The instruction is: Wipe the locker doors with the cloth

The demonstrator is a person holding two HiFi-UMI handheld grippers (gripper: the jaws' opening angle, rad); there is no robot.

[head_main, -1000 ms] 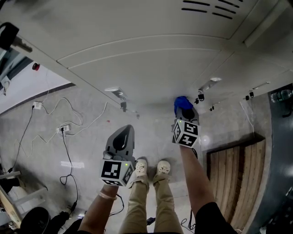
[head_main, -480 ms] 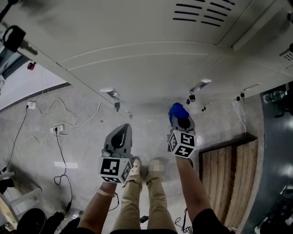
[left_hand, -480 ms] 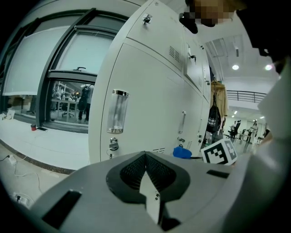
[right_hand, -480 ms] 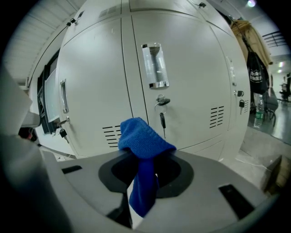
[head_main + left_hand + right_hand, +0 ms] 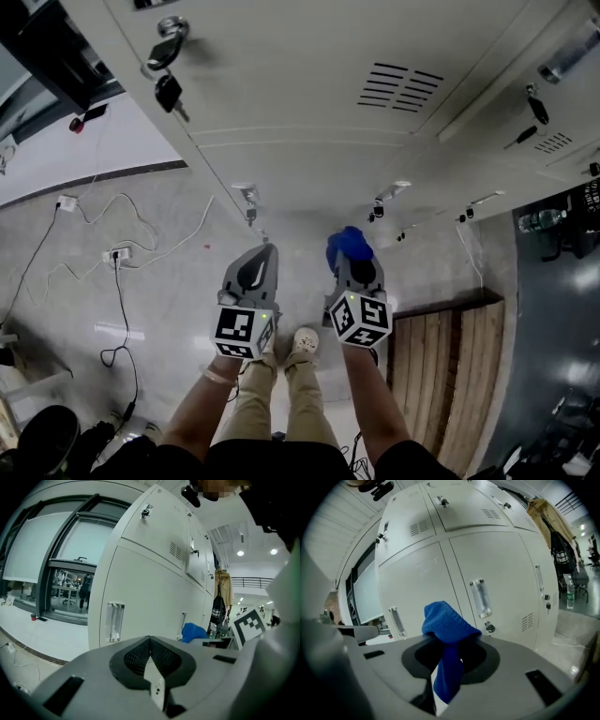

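Note:
Pale grey locker doors [image 5: 309,112] fill the top of the head view, with vent slots [image 5: 401,86] and small handles low down. A blue cloth [image 5: 346,245] is bunched in my right gripper [image 5: 353,257], whose jaws are shut on it, a short way in front of the lower doors. The right gripper view shows the cloth [image 5: 448,625] folded over the jaws of the right gripper [image 5: 450,643], lockers [image 5: 497,569] ahead. My left gripper [image 5: 266,248] hangs beside it, shut and holding nothing. In the left gripper view, the left gripper [image 5: 150,640] points at a lower door [image 5: 140,592].
Keys [image 5: 170,87] hang from a lock at the upper left. White cables and a socket [image 5: 117,255] lie on the floor at the left. A wooden pallet [image 5: 442,375] and a dark unit [image 5: 562,300] stand at the right. The person's shoes [image 5: 305,342] are below the grippers.
The head view has swung up the lockers, bringing keys and more vents into sight. The right gripper with the cloth has moved left, closer to the left gripper.

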